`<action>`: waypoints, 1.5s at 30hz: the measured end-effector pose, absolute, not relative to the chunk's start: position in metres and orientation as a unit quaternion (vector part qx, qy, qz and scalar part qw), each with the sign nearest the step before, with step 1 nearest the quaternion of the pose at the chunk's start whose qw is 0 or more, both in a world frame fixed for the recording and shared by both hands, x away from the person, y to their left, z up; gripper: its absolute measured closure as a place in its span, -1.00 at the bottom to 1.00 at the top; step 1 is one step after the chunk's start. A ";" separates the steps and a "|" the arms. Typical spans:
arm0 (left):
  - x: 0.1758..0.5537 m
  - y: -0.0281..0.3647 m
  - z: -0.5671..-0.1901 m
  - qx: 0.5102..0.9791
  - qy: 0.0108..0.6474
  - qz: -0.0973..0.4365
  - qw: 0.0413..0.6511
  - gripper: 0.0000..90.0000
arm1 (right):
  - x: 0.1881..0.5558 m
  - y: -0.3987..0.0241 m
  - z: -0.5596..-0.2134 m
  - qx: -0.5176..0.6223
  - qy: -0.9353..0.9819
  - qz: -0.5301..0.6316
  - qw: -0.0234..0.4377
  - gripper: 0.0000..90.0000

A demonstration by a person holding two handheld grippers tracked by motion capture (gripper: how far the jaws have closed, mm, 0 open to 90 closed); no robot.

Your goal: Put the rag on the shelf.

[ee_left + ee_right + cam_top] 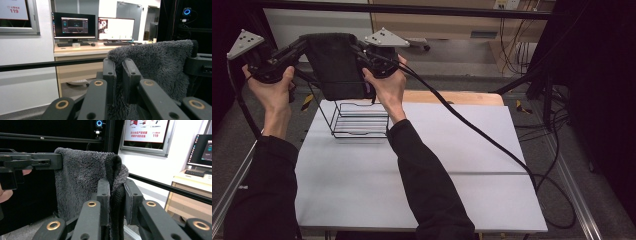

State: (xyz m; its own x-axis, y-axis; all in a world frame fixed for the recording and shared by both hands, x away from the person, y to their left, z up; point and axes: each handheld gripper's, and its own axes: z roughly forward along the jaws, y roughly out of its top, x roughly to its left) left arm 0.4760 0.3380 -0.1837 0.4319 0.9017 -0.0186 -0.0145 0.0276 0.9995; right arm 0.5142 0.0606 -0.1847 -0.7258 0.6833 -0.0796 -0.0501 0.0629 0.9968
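Note:
A dark grey fluffy towel (336,65) hangs spread between my two grippers, held up above the far left of the table. My left gripper (301,46) is shut on the towel's left top corner, and its own view shows the jaws pinching the towel's (155,67) edge. My right gripper (361,51) is shut on the right top corner, with the towel's (82,182) folded edge squeezed between its jaws. A black wire basket (360,120) stands on the table just below the towel's lower edge.
The white table (422,180) stretches to the right and toward me. A black cable (472,130) runs from the right gripper across the table and off its right side. Behind the table are a black frame bar, a wooden desk and monitors.

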 end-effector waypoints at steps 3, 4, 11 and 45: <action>0.473 0.339 -0.186 0.588 0.377 0.378 0.608 0.82 | 0.511 0.061 -0.186 0.230 0.672 0.642 0.287 0.72; 0.472 0.340 -0.187 0.589 0.376 0.377 0.607 0.82 | 0.510 0.061 -0.186 0.227 0.674 0.641 0.289 0.72; 0.464 0.342 -0.192 0.589 0.372 0.379 0.609 0.82 | 0.504 0.062 -0.188 0.217 0.680 0.635 0.296 0.72; 0.440 0.346 -0.216 0.608 0.354 0.382 0.600 0.82 | 0.482 0.062 -0.207 0.183 0.702 0.615 0.309 0.72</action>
State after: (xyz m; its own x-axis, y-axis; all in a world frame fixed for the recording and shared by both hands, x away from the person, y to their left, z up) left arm 0.4405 0.3460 -0.2161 0.4579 0.8881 0.0396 -0.0278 -0.0302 0.9992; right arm 0.4818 0.0622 -0.2070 -0.7418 0.6375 -0.2082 -0.1231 0.1757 0.9767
